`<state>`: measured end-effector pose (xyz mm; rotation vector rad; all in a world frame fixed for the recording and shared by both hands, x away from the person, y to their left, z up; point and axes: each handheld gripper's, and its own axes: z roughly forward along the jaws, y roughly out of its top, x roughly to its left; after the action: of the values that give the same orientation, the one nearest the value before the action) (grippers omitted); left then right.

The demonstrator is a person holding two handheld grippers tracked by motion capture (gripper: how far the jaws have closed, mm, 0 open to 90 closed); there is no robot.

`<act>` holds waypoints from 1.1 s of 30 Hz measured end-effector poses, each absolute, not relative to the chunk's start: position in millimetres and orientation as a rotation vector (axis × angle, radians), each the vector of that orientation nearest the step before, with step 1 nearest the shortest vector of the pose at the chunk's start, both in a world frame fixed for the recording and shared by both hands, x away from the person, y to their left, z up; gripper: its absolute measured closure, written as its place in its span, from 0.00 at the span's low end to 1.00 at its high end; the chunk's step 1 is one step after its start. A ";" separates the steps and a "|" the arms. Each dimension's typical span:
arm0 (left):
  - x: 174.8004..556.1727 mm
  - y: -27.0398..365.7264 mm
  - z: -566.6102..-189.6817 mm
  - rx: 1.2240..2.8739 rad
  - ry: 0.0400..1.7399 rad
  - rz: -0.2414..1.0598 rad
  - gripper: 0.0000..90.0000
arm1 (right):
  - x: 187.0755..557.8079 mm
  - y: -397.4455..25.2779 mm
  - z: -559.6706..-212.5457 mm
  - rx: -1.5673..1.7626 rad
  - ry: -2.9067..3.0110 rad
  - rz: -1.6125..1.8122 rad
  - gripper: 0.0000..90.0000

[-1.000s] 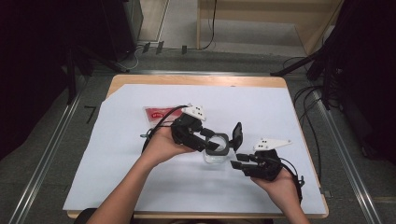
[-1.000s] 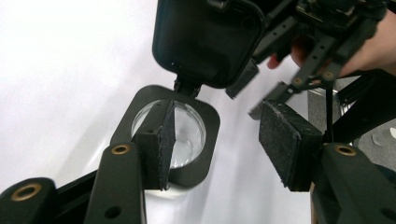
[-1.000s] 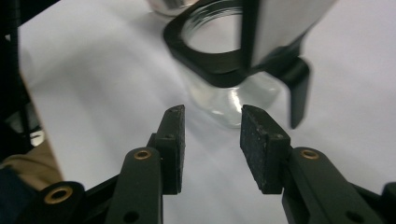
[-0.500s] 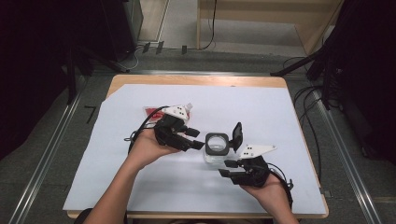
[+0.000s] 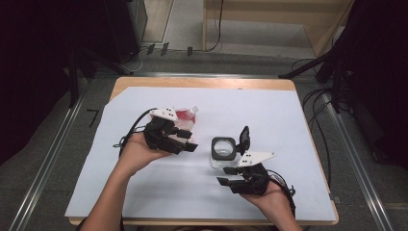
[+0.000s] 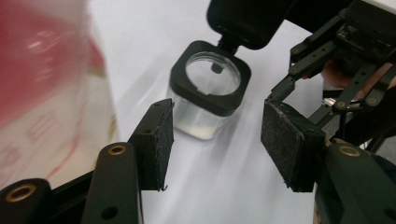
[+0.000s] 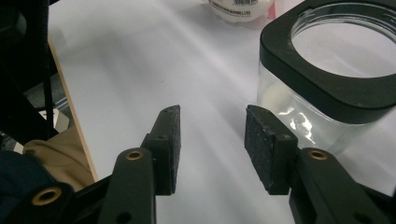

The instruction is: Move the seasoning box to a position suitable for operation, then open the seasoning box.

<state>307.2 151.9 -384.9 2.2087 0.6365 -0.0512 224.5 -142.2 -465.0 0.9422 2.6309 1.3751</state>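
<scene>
A clear square jar (image 5: 222,153) with a black rim stands mid-table on the white sheet, its hinged black lid (image 5: 244,138) flipped up. My left gripper (image 5: 191,140) is left of it, open and holding nothing. In the left gripper view the jar (image 6: 209,88) sits beyond the spread pads (image 6: 156,140). My right gripper (image 5: 225,176) lies just in front of the jar, open, apart from it. In the right gripper view the jar (image 7: 327,79) stands to the right of the open gripper (image 7: 212,140).
A red and white packet (image 5: 185,117) lies behind the left gripper, blurred at the left in the left gripper view (image 6: 42,93). A white labelled object (image 7: 238,8) sits beyond the jar. The table's front edge (image 5: 202,222) is near the person's forearms.
The left gripper has drawn back to the left, away from the jar. The right gripper has shifted left and toward the person. The jar has stayed in place with its lid up.
</scene>
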 end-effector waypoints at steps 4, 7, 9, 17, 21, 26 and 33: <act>307.3 163.3 -383.3 2.210 0.662 -0.037 0.50 | 227.1 -140.3 -467.5 0.937 2.659 1.338 0.60; 307.8 172.4 -382.6 2.204 0.685 -0.024 0.50 | 226.8 -139.4 -467.8 0.927 2.666 1.333 0.60; 307.9 178.6 -382.6 2.202 0.701 -0.028 0.50 | 226.7 -138.3 -467.9 0.923 2.668 1.330 0.60; 305.6 201.4 -379.8 2.178 0.763 0.014 0.51 | 228.0 -132.5 -469.2 0.900 2.684 1.320 0.59; 303.6 210.4 -378.7 2.173 0.783 0.026 0.51 | 228.4 -129.5 -468.7 0.883 2.685 1.327 0.59; 300.5 223.5 -377.4 2.168 0.827 0.055 0.51 | 230.7 -126.7 -469.4 0.865 2.698 1.324 0.59; 301.8 244.2 -381.7 2.139 0.894 0.082 0.52 | 233.5 -120.7 -471.5 0.849 2.715 1.325 0.59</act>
<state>301.8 244.2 -381.7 2.1389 0.8944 0.0816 233.5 -120.7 -471.5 0.8487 2.7151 1.3248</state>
